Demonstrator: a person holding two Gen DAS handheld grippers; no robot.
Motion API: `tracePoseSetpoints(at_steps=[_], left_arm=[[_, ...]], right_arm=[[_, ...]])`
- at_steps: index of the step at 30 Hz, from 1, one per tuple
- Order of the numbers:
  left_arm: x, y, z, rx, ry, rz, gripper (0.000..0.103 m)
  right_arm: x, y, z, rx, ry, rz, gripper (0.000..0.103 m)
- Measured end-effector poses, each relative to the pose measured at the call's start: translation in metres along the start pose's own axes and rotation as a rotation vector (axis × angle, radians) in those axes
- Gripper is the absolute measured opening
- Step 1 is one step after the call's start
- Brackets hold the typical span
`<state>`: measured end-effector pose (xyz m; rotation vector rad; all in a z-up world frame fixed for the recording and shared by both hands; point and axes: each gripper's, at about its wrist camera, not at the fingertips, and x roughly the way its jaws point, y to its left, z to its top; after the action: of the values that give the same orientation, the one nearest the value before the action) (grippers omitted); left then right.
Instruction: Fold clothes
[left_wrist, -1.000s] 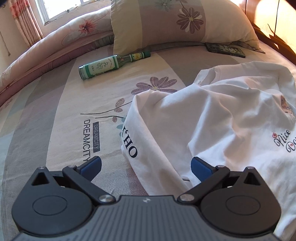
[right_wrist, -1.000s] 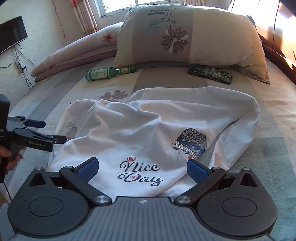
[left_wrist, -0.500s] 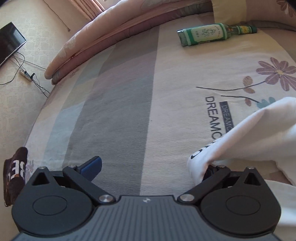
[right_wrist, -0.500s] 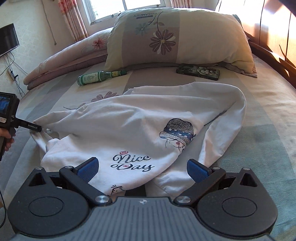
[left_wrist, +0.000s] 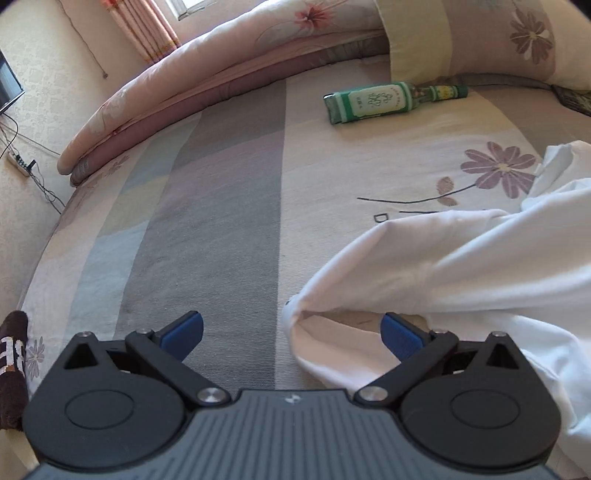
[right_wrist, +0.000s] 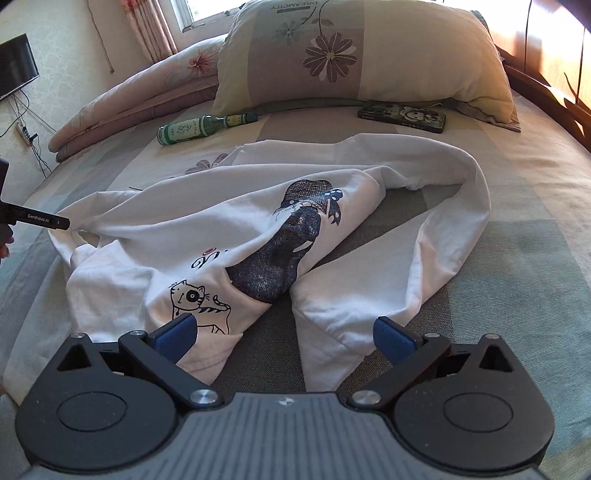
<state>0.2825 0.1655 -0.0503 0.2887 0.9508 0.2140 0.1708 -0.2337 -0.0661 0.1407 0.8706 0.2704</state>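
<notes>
A white long-sleeved shirt (right_wrist: 229, 221) with a printed figure, a cat and "Nice Day" lies crumpled across the striped bed sheet (right_wrist: 517, 266). My right gripper (right_wrist: 283, 335) stands open low over the shirt's near hem, its left pad over the cat print and a sleeve end by its right pad. In the left wrist view my left gripper (left_wrist: 292, 331) is open. An open fold of the shirt (left_wrist: 461, 266) lies between its fingers, close to the right pad. The right wrist view shows the left gripper (right_wrist: 40, 220) side-on at the shirt's far left corner.
A green bottle (right_wrist: 199, 129) lies on the bed in front of a big flowered pillow (right_wrist: 354, 55). A phone (right_wrist: 402, 116) rests beside the pillow. A rolled quilt (left_wrist: 207, 85) lines the back left. A brown cloth (left_wrist: 13, 365) sits at the bed's left edge.
The left gripper swung left off the shirt body to its left edge, and the fabric now lies between its fingers. The right gripper came lower and closer to the hem; the shirt bunched up.
</notes>
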Motion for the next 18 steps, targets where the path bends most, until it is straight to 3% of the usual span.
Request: tracePoseSetpoints(at_steps=[4, 8, 13, 18], left_arm=[[-0.024, -0.024, -0.016, 0.058, -0.015, -0.129, 0.102], [-0.021, -0.04, -0.028, 0.055, 0.01, -0.153, 0.102], [0.009, -0.024, -0.028, -0.141, 0.074, -0.104, 0.102], [0.019, 0.001, -0.053, -0.336, 0.132, -0.207, 0.102]], right_arm=[[-0.003, 0.01, -0.012, -0.007, 0.018, 0.021, 0.103], [-0.005, 0.016, -0.026, 0.001, 0.039, 0.035, 0.103], [-0.014, 0.017, -0.038, 0.009, 0.047, 0.014, 0.103], [-0.018, 0.006, -0.044, 0.038, 0.051, -0.006, 0.103]])
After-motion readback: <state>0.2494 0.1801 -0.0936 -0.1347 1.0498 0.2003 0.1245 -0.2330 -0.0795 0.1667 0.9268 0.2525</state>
